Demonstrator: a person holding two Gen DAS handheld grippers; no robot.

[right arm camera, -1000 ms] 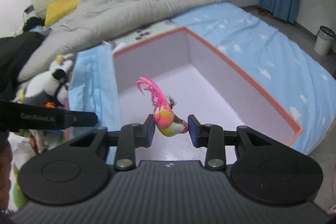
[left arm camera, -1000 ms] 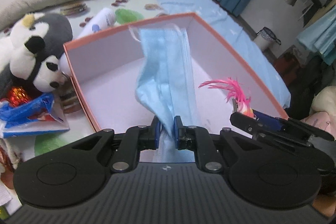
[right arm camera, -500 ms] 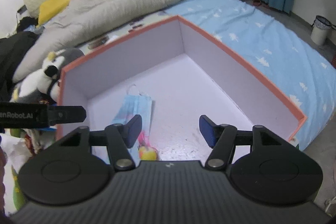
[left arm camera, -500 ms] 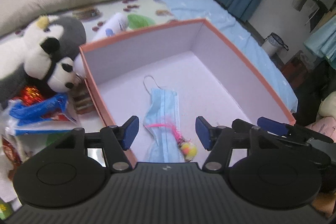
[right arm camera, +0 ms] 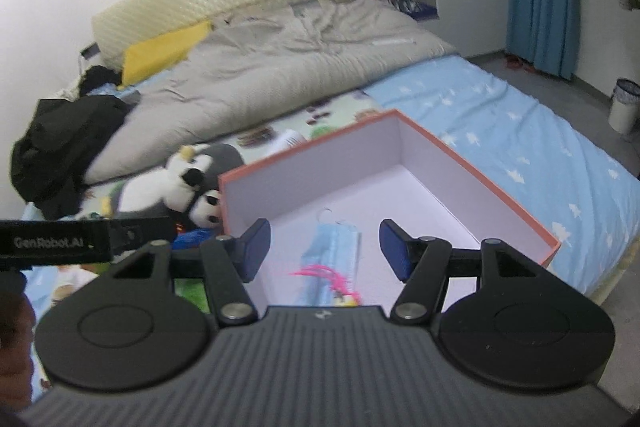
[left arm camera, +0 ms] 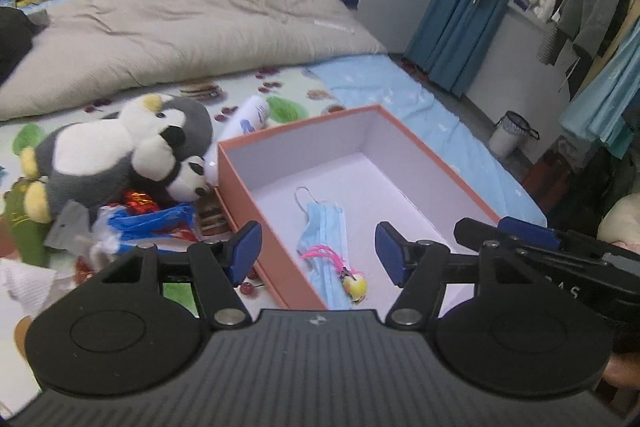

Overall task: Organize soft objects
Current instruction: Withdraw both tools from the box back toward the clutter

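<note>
1. The left gripper point(left arm camera: 318, 247) is held with its blue-padded fingers point(left arm camera: 246, 247) spread wide apart, nothing between them, seen from its own wrist camera.
2. The right gripper point(right arm camera: 324, 247) is likewise spread wide, its blue pads point(right arm camera: 394, 247) well apart and holding nothing.
3. In the left wrist view, the right gripper's dark body point(left arm camera: 560, 255) reaches in from the right edge, just beside the left gripper's right finger.
4. In the right wrist view, the left gripper's black body point(right arm camera: 76, 237) enters from the left edge, level with the right gripper's left finger.
5. Both tools point forward and slightly downward, side by side.
</note>
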